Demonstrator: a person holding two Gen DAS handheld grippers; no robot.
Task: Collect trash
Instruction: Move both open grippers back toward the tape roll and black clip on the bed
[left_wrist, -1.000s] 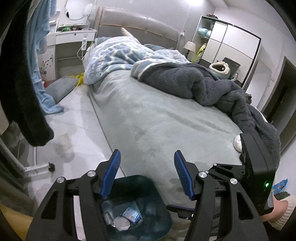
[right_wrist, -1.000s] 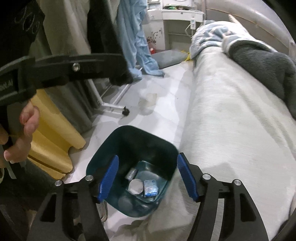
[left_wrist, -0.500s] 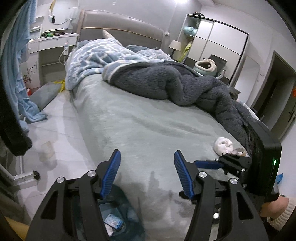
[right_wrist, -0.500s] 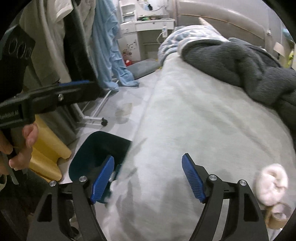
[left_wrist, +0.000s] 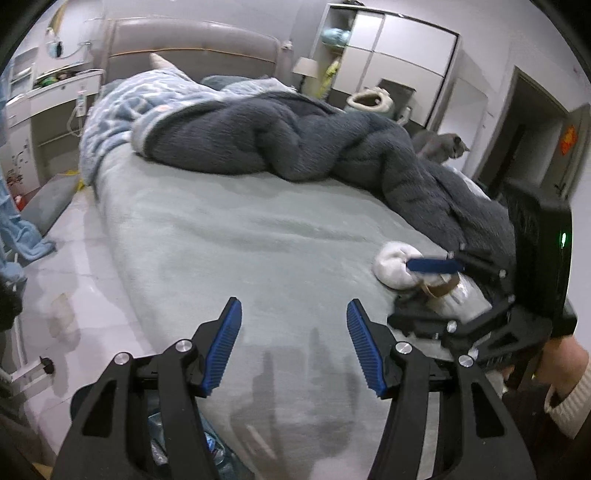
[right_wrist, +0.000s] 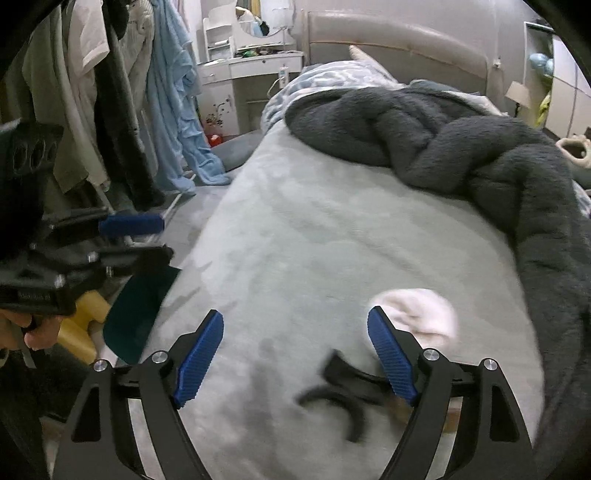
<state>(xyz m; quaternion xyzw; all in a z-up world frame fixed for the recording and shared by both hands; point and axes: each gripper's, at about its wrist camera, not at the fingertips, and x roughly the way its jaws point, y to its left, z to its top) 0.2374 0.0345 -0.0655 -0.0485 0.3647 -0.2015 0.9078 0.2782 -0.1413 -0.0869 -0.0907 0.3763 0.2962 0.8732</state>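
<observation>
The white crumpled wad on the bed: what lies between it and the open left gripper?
In the left wrist view, only bare grey-green bed sheet lies between the left gripper and the white wad.

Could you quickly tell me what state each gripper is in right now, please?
Left gripper: open, holding nothing, above the bed.
Right gripper: open, holding nothing, beside the white wad on the bed.

Left gripper (left_wrist: 293, 345) wide open, level; right gripper (right_wrist: 295, 356) likewise (nothing between fingers).
</observation>
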